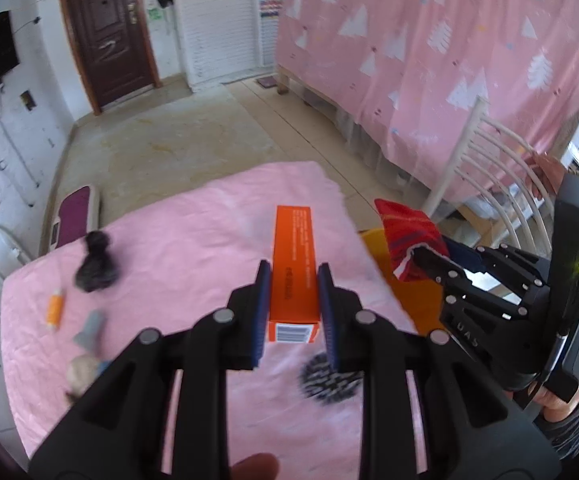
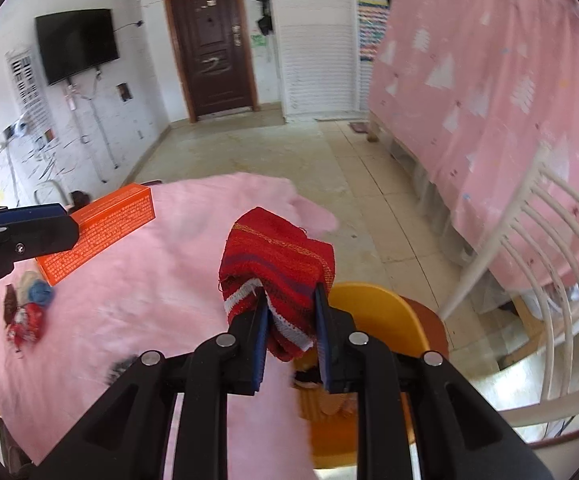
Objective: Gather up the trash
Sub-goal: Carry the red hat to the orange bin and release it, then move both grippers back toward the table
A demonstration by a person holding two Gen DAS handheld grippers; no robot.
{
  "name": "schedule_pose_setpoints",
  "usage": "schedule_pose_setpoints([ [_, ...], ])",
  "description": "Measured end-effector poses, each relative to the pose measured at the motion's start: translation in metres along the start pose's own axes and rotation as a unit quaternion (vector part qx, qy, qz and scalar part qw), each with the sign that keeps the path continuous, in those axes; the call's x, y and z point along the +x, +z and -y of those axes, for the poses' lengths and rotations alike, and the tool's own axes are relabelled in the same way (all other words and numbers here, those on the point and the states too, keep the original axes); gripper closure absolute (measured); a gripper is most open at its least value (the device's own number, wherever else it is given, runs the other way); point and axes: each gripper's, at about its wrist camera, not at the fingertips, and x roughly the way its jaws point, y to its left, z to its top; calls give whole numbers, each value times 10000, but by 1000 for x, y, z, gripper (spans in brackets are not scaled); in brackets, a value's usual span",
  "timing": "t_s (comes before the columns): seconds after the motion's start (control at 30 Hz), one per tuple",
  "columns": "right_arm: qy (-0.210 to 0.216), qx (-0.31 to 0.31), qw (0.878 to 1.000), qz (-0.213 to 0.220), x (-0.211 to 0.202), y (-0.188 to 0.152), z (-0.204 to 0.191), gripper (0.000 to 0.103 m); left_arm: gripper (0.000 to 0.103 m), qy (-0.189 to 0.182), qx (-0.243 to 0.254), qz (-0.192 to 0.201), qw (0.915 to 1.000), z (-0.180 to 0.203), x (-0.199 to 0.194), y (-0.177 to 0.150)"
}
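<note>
My left gripper [image 1: 294, 276] is shut on a long orange box [image 1: 292, 268] and holds it above the pink-covered table [image 1: 193, 232]. The box also shows in the right wrist view [image 2: 101, 228], at the left. My right gripper [image 2: 291, 300] is shut on a red striped cloth [image 2: 277, 264], held over the table's right edge above a yellow bin [image 2: 373, 308]. The cloth and right gripper [image 1: 421, 254] show at the right in the left wrist view. A small orange tube [image 1: 54, 308], a black wad [image 1: 95, 264] and a black spiky brush [image 1: 329, 380] lie on the table.
Small grey and beige scraps [image 1: 85, 344] lie at the table's left; coloured yarn bits [image 2: 29, 308] show in the right wrist view. A white chair [image 2: 537, 280] stands to the right. A pink curtain [image 1: 429, 60] hangs behind. Bare floor [image 1: 189, 140] lies beyond the table.
</note>
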Motion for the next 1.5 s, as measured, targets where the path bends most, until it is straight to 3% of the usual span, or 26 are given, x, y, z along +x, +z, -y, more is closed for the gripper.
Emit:
schedule_pose_setpoints([
  [0.3,-165,245,9992,-279,26,-15,54,93,81,-359,192,-285,9988,70,54,24],
  [0.63,-201,430,9980,-411,37,-24,76,93,81,-450,257,-648,9966,100,97,25],
  [0.7,-202,451,9978,-433,39,-26,77,93,71,-466,229,-668,9964,101,99,26],
  [0.8,-166,454,9978,-452,40,-26,75,93,60,-418,202,-627,9970,101,96,27],
  [1.17,-138,405,9977,-532,45,-16,55,86,57,-305,20,-398,9987,68,64,26],
  [1.5,-216,106,9986,-461,38,3,17,78,56,-99,-327,-179,9993,9,32,21],
])
